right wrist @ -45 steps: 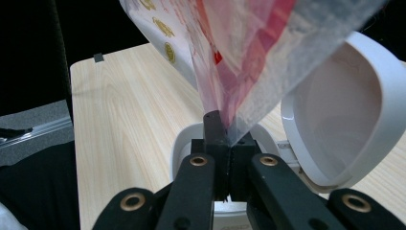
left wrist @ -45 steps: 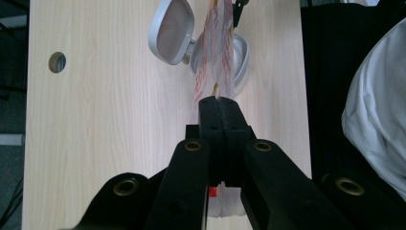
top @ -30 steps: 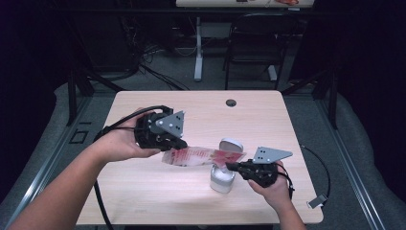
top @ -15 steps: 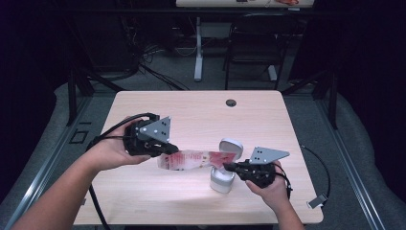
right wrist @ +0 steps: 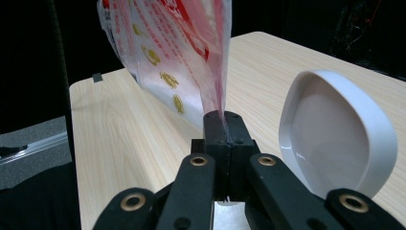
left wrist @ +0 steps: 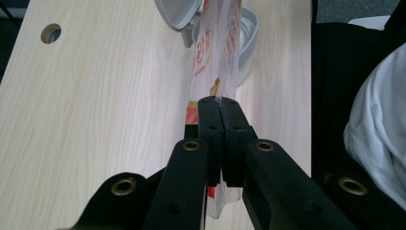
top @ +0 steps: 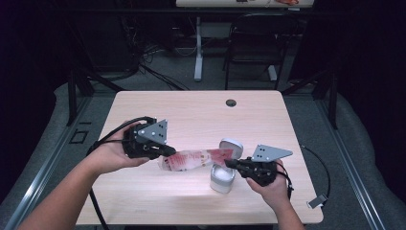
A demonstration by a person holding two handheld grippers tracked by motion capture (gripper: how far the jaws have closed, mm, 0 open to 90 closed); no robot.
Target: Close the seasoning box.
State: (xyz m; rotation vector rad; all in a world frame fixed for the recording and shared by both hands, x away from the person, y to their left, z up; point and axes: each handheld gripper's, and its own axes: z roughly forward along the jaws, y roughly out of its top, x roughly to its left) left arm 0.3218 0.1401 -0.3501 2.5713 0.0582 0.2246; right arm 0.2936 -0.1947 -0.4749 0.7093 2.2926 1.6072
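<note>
Left hand-held gripper [top: 165, 151] clamping shut on one end of plastic bag [top: 191, 159]; right hand-held gripper [top: 231, 164] pinching opposite end, jaws fully together. Bag: thin, clear, crinkled film with red print and small gold marks, hanging stretched between both grippers just above bench [top: 191, 110], toward near right part. Bag contents: cannot tell. White container [top: 222, 178], smooth, rounded, sitting under bag's right end near bench's front edge; hinged lid [top: 230, 144] standing open, glossy hollow inside. Bench: pale wood grain, round dark hole [top: 231, 102] near far edge.
</note>
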